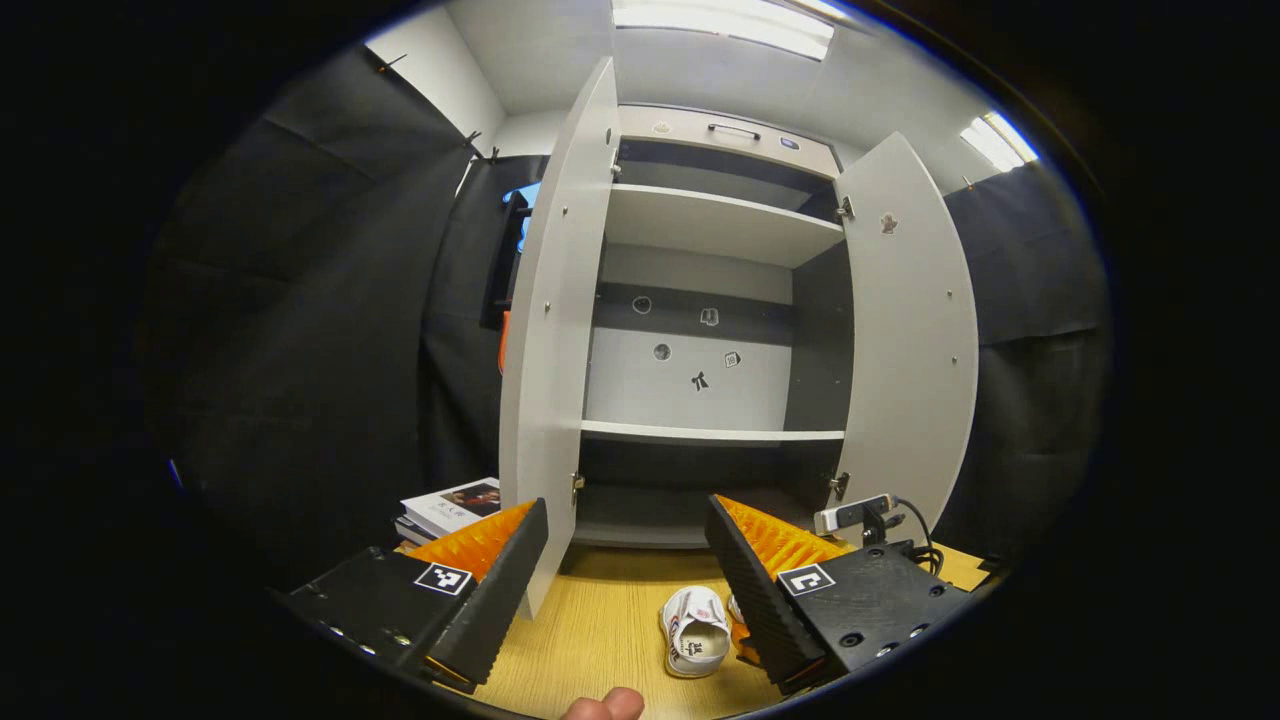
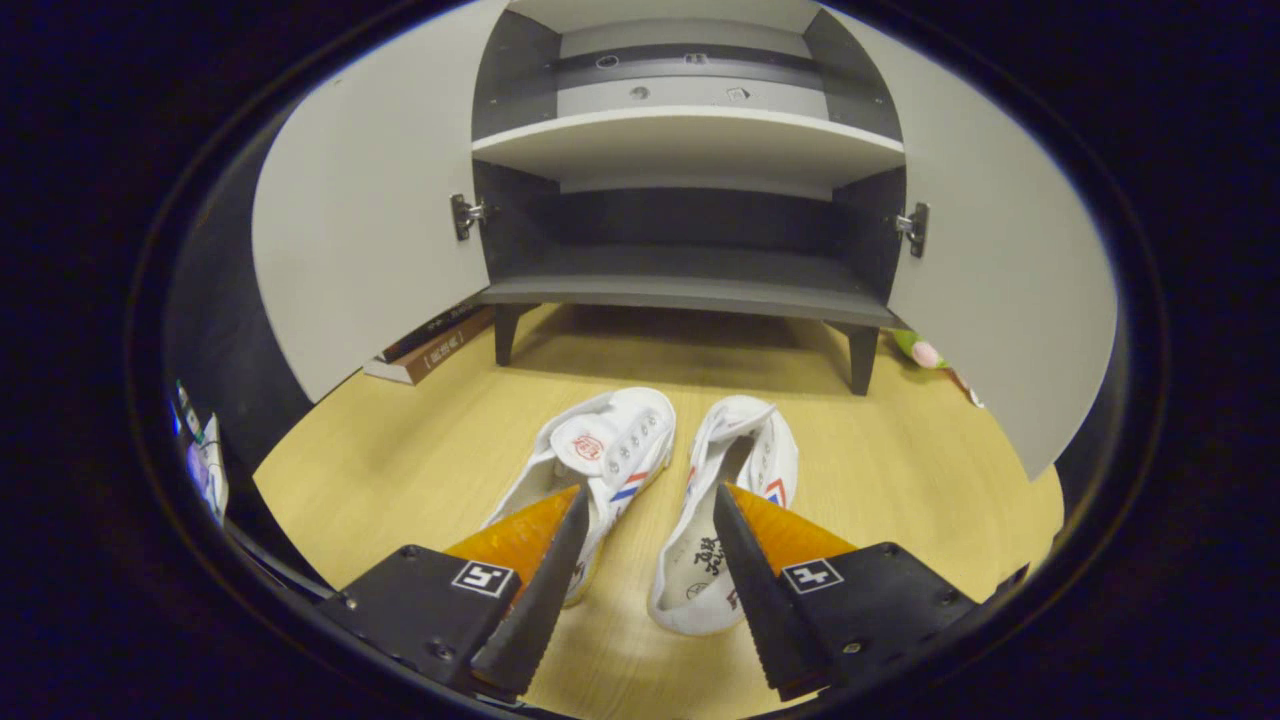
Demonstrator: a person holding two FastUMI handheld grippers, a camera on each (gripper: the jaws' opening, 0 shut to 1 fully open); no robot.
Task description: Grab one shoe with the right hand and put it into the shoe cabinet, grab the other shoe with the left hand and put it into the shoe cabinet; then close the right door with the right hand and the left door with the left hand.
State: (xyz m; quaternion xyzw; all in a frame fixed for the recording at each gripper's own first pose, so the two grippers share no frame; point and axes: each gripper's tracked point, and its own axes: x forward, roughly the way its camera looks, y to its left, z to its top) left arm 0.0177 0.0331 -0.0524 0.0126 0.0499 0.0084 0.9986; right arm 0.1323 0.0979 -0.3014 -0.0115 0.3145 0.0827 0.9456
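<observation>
1. Your right gripper (image 2: 648, 510) hangs open above the two white shoes, holding nothing.
2. The left shoe (image 2: 600, 460) and right shoe (image 2: 725, 500) lie side by side on the wooden surface (image 2: 900, 470).
3. Beyond them the shoe cabinet (image 2: 690, 280) stands with left door (image 2: 370, 220) and right door (image 2: 1000, 270) swung wide.
4. Books (image 2: 430, 345) lie beside its left leg.

My left gripper view sits high and back, facing the open shoe cabinet (image 1: 700, 330) head-on. My right gripper view hangs low, close over the shoes (image 2: 690, 490), tilted down toward the wooden floor (image 2: 400, 460); both share the cabinet's lower shelves and doors.
</observation>
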